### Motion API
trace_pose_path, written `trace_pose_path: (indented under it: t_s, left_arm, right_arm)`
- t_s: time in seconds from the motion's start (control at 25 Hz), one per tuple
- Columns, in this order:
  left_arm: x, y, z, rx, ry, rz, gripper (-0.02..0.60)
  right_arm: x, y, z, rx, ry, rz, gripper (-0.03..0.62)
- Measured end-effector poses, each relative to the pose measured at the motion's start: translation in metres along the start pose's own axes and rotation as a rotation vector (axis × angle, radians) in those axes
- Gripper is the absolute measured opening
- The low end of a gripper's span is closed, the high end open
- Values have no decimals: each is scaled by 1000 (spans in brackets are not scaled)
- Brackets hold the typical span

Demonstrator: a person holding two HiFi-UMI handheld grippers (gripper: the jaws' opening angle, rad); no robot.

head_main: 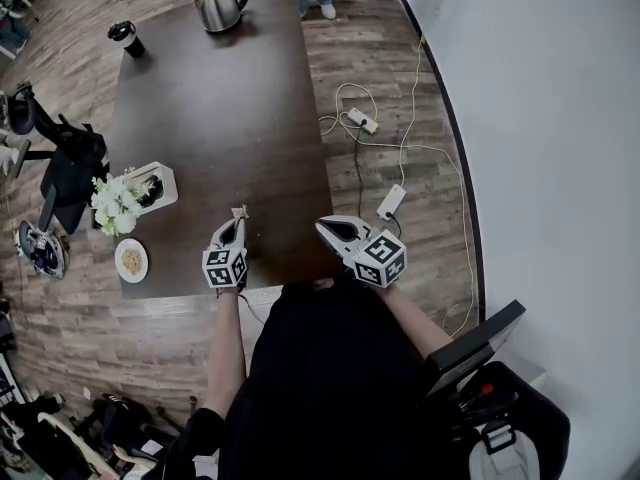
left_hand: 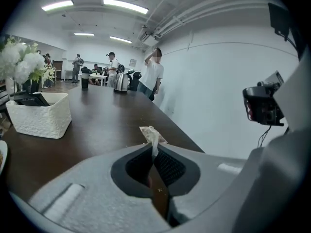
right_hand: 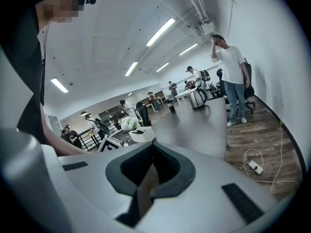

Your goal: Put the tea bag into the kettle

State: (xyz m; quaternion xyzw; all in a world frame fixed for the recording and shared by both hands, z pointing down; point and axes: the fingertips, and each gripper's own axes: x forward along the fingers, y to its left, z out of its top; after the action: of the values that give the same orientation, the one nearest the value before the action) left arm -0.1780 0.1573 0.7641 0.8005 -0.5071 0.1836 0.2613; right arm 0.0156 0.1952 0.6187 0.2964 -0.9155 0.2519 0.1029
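The tea bag (left_hand: 151,134), a small pale paper pouch, is pinched at its lower end between the jaws of my left gripper (left_hand: 153,148) and sticks up above the tips. In the head view the left gripper (head_main: 238,222) holds the tea bag (head_main: 240,211) just above the near end of the dark table (head_main: 220,118). The steel kettle (head_main: 219,6) stands at the table's far end, far from both grippers, and shows small in the left gripper view (left_hand: 121,82). My right gripper (head_main: 323,225) hovers by the table's near right corner, shut and empty (right_hand: 152,143).
A black cup (head_main: 127,38) stands at the far left of the table. A white box (head_main: 158,183) with white flowers (head_main: 116,204) and a small plate (head_main: 131,260) sit near left. Cables and power strips (head_main: 390,202) lie on the floor at right. A person (left_hand: 153,77) stands beyond the kettle.
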Motion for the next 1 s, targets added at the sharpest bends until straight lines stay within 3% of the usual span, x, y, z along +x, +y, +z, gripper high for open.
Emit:
trace_pose_path:
  t_s: [0.2, 0.36, 0.48, 0.64, 0.88, 1.0]
  left_arm:
    - [-21, -22, -5, -20, -20, -3, 9]
    - [-46, -56, -3, 11, -56, -9, 9]
    - [-57, -71, 29, -4, -147, -2, 9]
    - [-63, -73, 72, 12, -275, 80, 9]
    - [-55, -108, 125, -1, -336, 97, 9]
    - [-47, -129, 135, -16, -341, 123, 9]
  right_arm:
    - [26, 7, 11, -31, 18, 95, 6]
    - [29, 10, -4, -13, 25, 137, 6]
    - [37, 6, -3, -9, 16, 159, 6]
    - [56, 3, 12, -32, 27, 244, 6]
    - [50, -21, 36, -70, 17, 327, 6]
    - [40, -38, 39, -84, 16, 368, 6]
